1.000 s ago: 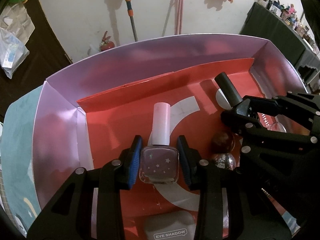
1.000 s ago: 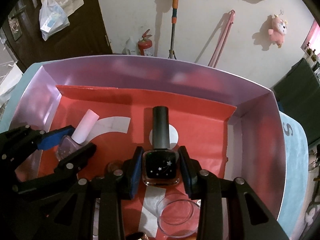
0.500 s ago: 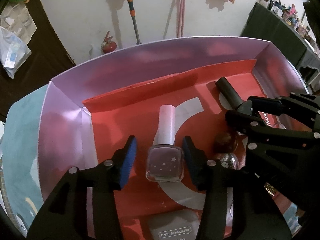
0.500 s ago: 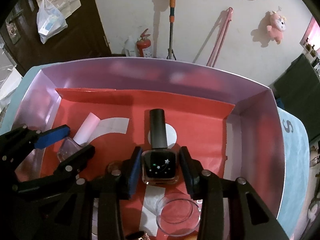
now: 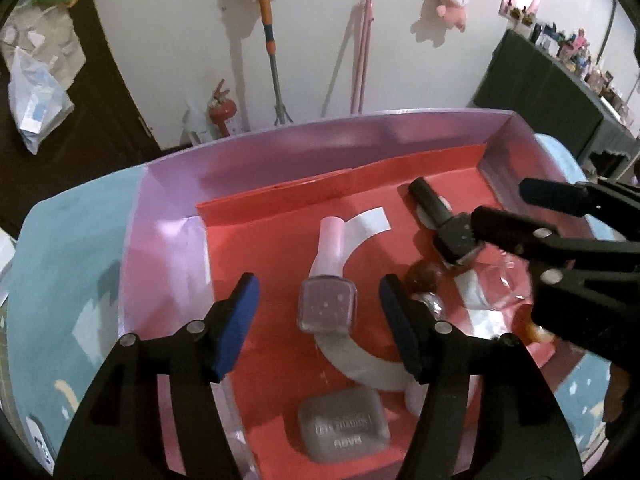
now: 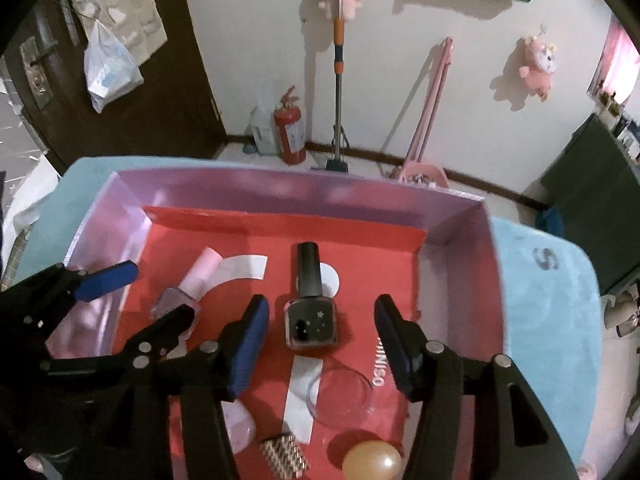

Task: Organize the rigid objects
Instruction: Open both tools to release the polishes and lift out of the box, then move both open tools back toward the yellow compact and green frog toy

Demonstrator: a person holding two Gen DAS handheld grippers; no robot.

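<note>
A lilac nail polish bottle point(image 5: 326, 304) with a pale pink cap lies on the red floor of the pink box point(image 5: 168, 208). My left gripper point(image 5: 318, 316) is open around it, jaws wide apart and clear of the glass. A black nail polish bottle point(image 6: 311, 320) with a black cap lies further right in the same box point(image 6: 456, 232). My right gripper point(image 6: 320, 336) is open, its jaws well apart on either side of it. The lilac bottle also shows in the right wrist view point(image 6: 180, 304), and the black bottle's cap in the left wrist view point(image 5: 430, 204).
In the box lie a grey eye shadow case point(image 5: 344, 432), a clear round dish point(image 6: 340, 398), a gold ribbed cap point(image 6: 285, 458), a tan ball point(image 6: 372, 462) and two small dark round jars point(image 5: 426, 276). The box sits on a light blue mat point(image 6: 544, 320).
Both grippers have opened wide and let go of their bottles, which now lie on the box floor. Both grippers have pulled back and up from the box.
</note>
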